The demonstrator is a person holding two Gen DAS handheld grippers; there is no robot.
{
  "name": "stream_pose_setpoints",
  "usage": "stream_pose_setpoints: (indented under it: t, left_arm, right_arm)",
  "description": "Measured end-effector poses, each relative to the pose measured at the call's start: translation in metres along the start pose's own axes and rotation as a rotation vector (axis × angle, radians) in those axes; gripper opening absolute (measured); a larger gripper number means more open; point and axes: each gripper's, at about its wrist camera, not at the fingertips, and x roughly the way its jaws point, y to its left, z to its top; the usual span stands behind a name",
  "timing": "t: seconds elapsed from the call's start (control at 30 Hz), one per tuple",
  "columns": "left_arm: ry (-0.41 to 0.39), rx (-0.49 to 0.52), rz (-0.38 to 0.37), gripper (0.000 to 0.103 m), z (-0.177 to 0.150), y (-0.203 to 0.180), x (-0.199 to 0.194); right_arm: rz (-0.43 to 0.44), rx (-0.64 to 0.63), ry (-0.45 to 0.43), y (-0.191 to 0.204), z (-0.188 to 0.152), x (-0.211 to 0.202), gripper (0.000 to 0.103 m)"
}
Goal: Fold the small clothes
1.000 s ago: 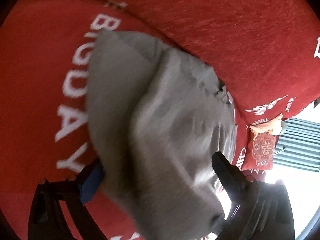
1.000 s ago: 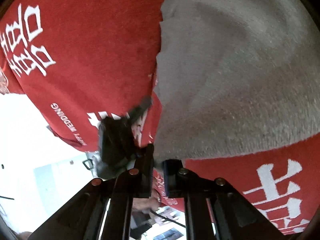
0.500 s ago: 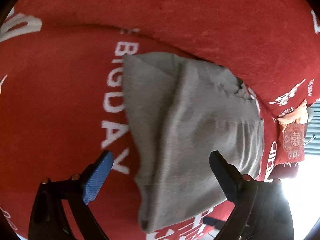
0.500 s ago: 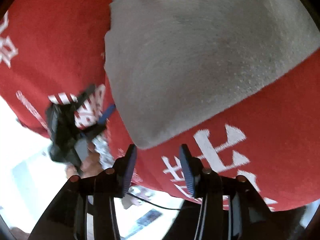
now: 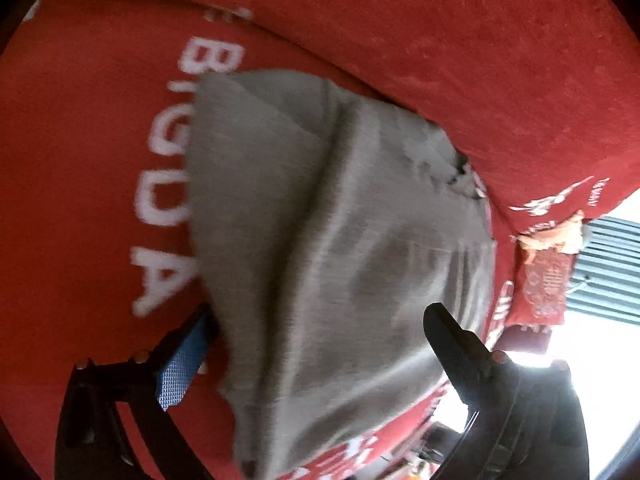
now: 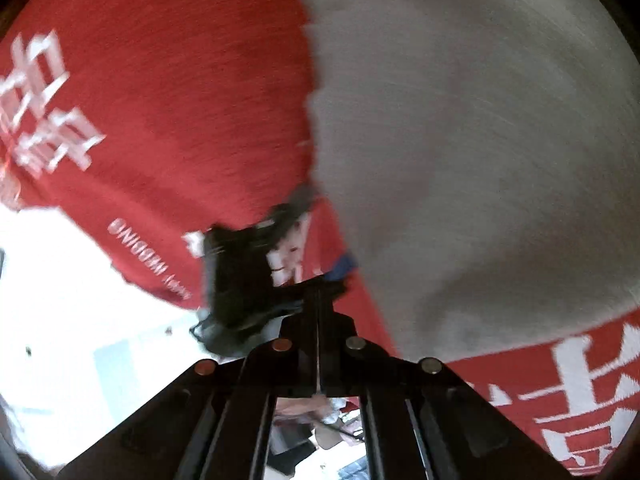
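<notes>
**Grey garment down on the red cover, right claw closed beside its hem**

The grey garment (image 5: pixel 320 240) lies on the red cover (image 5: pixel 80 200), over the white letters and with one side against the raised cushion behind. It is doubled, with a soft ridge down its middle, so I judge one fold is already in.

What is new is at the right gripper (image 6: pixel 320 288). Half a second ago its jaws stood apart in front of the near hem; they have just been closing and are now pressed fully together. I see no cloth between them; the hem runs just beside the tips. So I think this closing took nothing, or at most a thread of the edge that I cannot make out in the blur.

The left gripper (image 5: pixel 320 316) is spread wide. Compared with half a second ago, the cloth reaches further in between its fingers and covers the top of the blue pad (image 5: pixel 180 368), but neither finger presses on it.

For the task this means the garment is released and at rest, and a new pinch on the hem is needed before the next fold.
</notes>
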Motion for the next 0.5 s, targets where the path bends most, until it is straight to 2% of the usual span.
stream_pose_setpoints:
  t: [0.1, 0.17, 0.23, 0.33, 0.43, 0.5]
  left_arm:
    - [0.005, 0.001, -0.008, 0.101, 0.001, -0.009, 0.010]
    - [0.005, 0.011, -0.010, 0.101, 0.002, -0.015, 0.012]
    - [0.005, 0.014, -0.021, 0.101, 0.002, -0.018, 0.013]
    - [0.007, 0.022, -0.036, 0.101, 0.001, -0.024, 0.014]
    - [0.014, 0.022, -0.089, 0.101, -0.001, -0.031, 0.014]
    - [0.021, 0.055, -0.045, 0.101, -0.002, -0.041, 0.020]
  right_arm:
    - [-0.027, -0.058, 0.043, 0.015, 0.001, -0.004, 0.001]
    - [-0.109, -0.072, 0.069, 0.008, -0.004, -0.009, 0.004]
    - [-0.177, -0.035, 0.087, -0.011, -0.013, -0.016, 0.007]
    - [-0.234, 0.033, 0.078, -0.035, -0.022, -0.029, 0.009]
    - [-0.280, 0.019, 0.055, -0.038, -0.024, -0.044, 0.016]
    - [-0.324, -0.032, 0.028, -0.028, -0.017, -0.056, 0.017]
